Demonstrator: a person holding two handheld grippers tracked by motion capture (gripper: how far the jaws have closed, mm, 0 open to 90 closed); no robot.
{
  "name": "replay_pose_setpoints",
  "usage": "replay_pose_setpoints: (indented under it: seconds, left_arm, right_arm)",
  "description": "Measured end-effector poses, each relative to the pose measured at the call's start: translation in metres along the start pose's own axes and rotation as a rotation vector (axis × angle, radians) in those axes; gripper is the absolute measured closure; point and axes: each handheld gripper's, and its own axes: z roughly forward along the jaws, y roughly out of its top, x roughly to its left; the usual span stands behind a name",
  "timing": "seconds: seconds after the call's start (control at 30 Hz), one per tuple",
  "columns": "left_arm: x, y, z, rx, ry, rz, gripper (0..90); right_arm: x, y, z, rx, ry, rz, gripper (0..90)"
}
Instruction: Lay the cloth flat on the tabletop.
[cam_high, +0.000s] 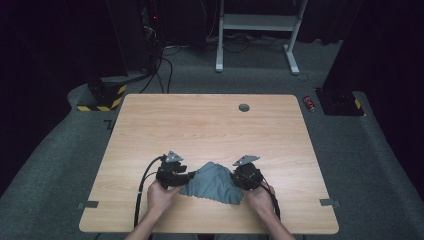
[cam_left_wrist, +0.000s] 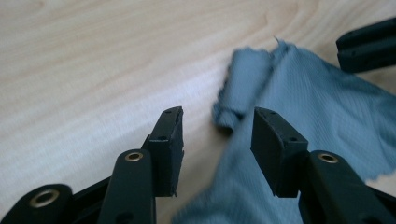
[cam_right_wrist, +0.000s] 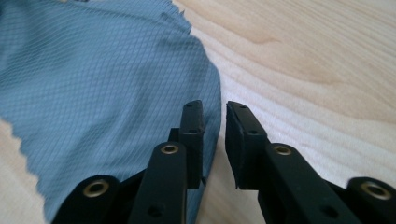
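The left gripper (cam_left_wrist: 217, 128) had its jaws partly apart, with nothing pinched. A rolled edge of the blue-grey cloth (cam_left_wrist: 317, 107) sat just past the gap, and more cloth lay under its right jaw. The right gripper (cam_right_wrist: 215, 121) had its jaws close together with a thin gap. The cloth's edge lay under its left jaw. The cloth (cam_high: 212, 181) lay between both grippers near the front of the wooden table (cam_high: 200, 120).

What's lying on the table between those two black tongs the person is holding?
A crumpled grey-blue cloth lies between the left tongs and the right tongs, as the high view shows; bare wooden table surrounds it.
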Motion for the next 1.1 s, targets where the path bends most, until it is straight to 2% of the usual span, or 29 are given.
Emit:
replay_pose_setpoints:
  seconds: [0.1, 0.2, 0.3, 0.37, 0.4, 0.5, 0.63, 0.7, 0.77, 0.93, 0.97, 1.1]
  left_arm:
    - [0.001, 0.013, 0.009, 0.02, 0.0, 0.0, 53.8]
    - [-0.002, 0.022, 0.023, 0.069, -0.007, 0.019, 53.8]
    - [-0.004, 0.023, 0.036, 0.102, -0.024, 0.004, 54.2]
    - [-0.004, 0.022, 0.044, 0.13, -0.027, 0.009, 55.5]
    - [-0.005, 0.022, 0.047, 0.133, -0.039, 0.0, 58.6]
    - [-0.005, 0.024, 0.049, 0.14, -0.07, 0.021, 70.1]
    - [-0.01, 0.032, 0.049, 0.175, -0.057, 0.093, 84.6]
    - [-0.011, 0.037, 0.045, 0.164, -0.057, 0.107, 87.0]
    - [-0.012, 0.039, 0.042, 0.146, -0.057, 0.104, 87.5]
    - [-0.013, 0.049, 0.022, 0.045, -0.043, 0.119, 87.9]
    - [-0.013, 0.053, 0.014, 0.005, -0.031, 0.124, 87.9]
    - [-0.017, 0.062, 0.0, -0.068, -0.017, 0.146, 88.0]
  right_arm:
    - [0.0, 0.004, 0.005, 0.008, -0.008, 0.013, 73.9]
    - [0.001, 0.005, 0.01, 0.016, -0.004, 0.014, 73.2]
    - [0.002, 0.005, 0.013, 0.029, 0.001, 0.021, 72.7]
    - [0.001, 0.005, 0.013, 0.031, 0.007, 0.021, 72.8]
    - [0.001, 0.005, 0.013, 0.033, 0.01, 0.022, 73.3]
    - [0.002, 0.006, 0.013, 0.037, 0.018, 0.012, 78.1]
    - [0.004, 0.007, 0.013, 0.042, 0.032, 0.001, 87.1]
    - [0.004, 0.007, 0.012, 0.04, 0.028, -0.009, 88.2]
    - [0.004, 0.006, 0.012, 0.04, 0.026, -0.007, 88.2]
    - [0.001, 0.004, -0.006, -0.026, 0.029, -0.012, 88.1]
    - [0.0, 0.004, -0.01, -0.04, 0.029, -0.017, 88.1]
    - [0.0, 0.005, -0.021, -0.074, 0.021, -0.03, 88.1]
